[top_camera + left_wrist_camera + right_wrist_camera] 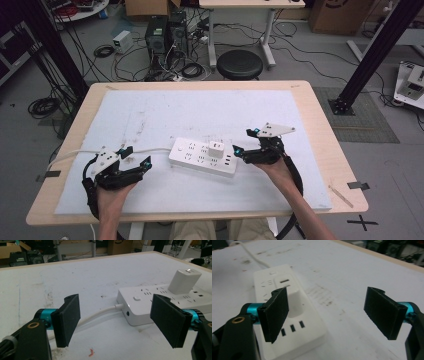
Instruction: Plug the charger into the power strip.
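Note:
A white power strip (202, 157) lies on the white mat (150, 110) near the table's middle, with a white cube charger (216, 148) plugged into it. Its white cable (155, 149) runs off to the left. My left gripper (137, 156) stands open just left of the strip; in the left gripper view the strip's end (140, 306), the charger (183, 281) and the cable (100, 315) lie beyond the open left gripper (117, 322). My right gripper (243, 142) is open at the strip's right end; the strip (294, 332) and charger (293, 291) sit behind one jaw of the right gripper (327, 312).
The mat covers most of a wooden table (320, 150). Behind the far edge stand a black stool (240, 64), computer towers (165, 32) and tangled floor cables. A black frame post (372, 55) rises at the right. A small red scrap (91, 352) lies on the mat.

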